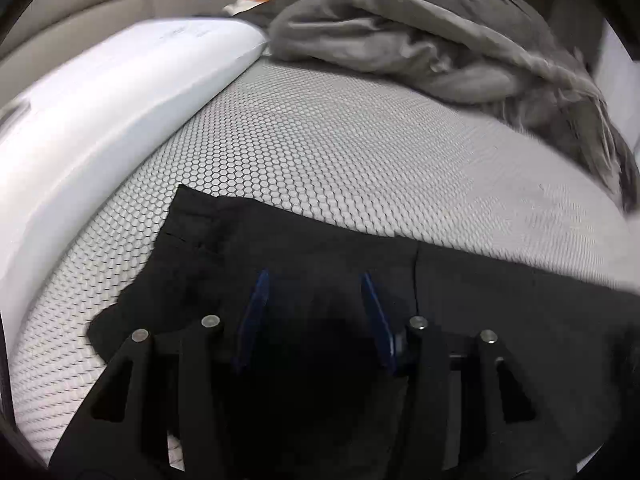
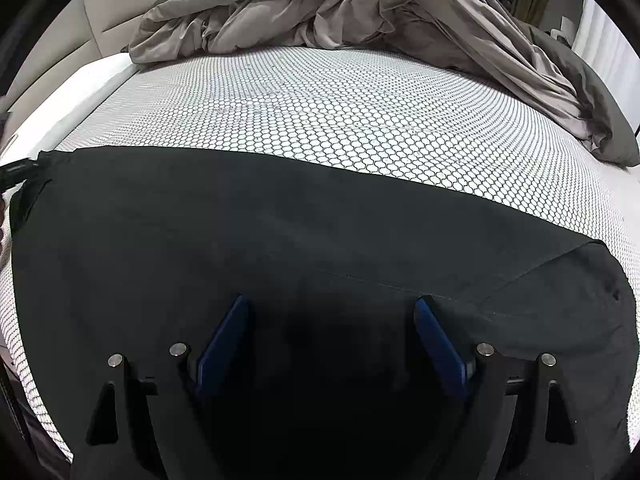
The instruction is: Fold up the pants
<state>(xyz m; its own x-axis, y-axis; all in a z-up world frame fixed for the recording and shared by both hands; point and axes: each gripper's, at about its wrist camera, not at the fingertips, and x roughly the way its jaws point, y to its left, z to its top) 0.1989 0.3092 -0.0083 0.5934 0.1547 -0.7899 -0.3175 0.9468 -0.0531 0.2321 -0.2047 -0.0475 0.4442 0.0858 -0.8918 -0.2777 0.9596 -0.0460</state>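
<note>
1. Blue fingers of the left gripper stand partly apart over the black pants, with cloth beneath the gap but nothing pinched.
2. Right gripper holds its fingers wide apart above the same pants, which lie flat.
3. Beyond both fingertips lies the honeycomb-patterned mattress, then a rumpled grey duvet.

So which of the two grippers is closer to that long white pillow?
Left. The left gripper works at the pants' end beside the white pillow; the right gripper hovers further along them.
</note>
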